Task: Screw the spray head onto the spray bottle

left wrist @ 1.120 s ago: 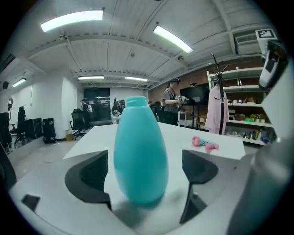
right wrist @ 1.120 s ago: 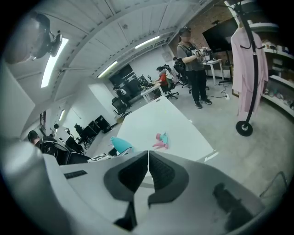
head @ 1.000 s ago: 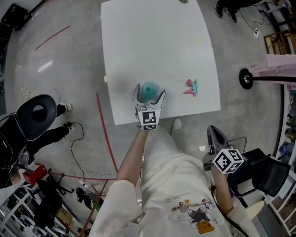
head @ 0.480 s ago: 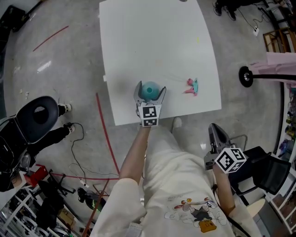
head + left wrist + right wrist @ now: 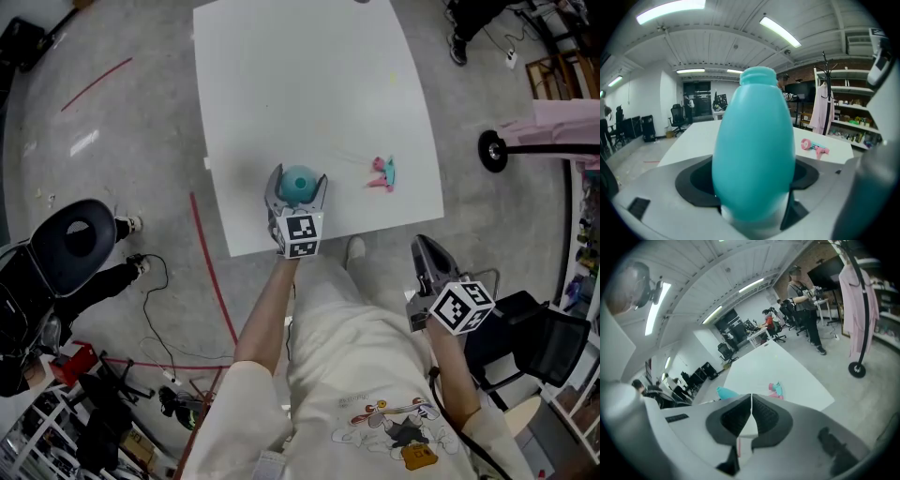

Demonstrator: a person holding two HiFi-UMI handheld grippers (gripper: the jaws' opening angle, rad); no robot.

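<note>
A teal spray bottle (image 5: pixel 299 184) without its head stands upright near the front edge of the white table (image 5: pixel 300 75). My left gripper (image 5: pixel 298 189) reaches over that edge. Its jaws have just been closing with the bottle between them, and the fingers now touch the bottle's sides. The bottle (image 5: pixel 754 154) fills the left gripper view. The pink and teal spray head (image 5: pixel 383 173) lies on its side to the right of the bottle, also visible as the spray head (image 5: pixel 814 146). My right gripper (image 5: pixel 427 261) hangs off the table over the floor, shut and empty, with its jaws pointing toward the spray head (image 5: pixel 776 389).
A black office chair (image 5: pixel 73 234) stands on the floor at the left, and another dark chair (image 5: pixel 544 347) is at the right. A wheeled rack base (image 5: pixel 495 155) with a pink garment sits right of the table. People (image 5: pixel 801 291) stand far behind.
The left jaws have narrowed from a wide stance onto the bottle's sides. The right gripper has shifted slightly toward the table.
</note>
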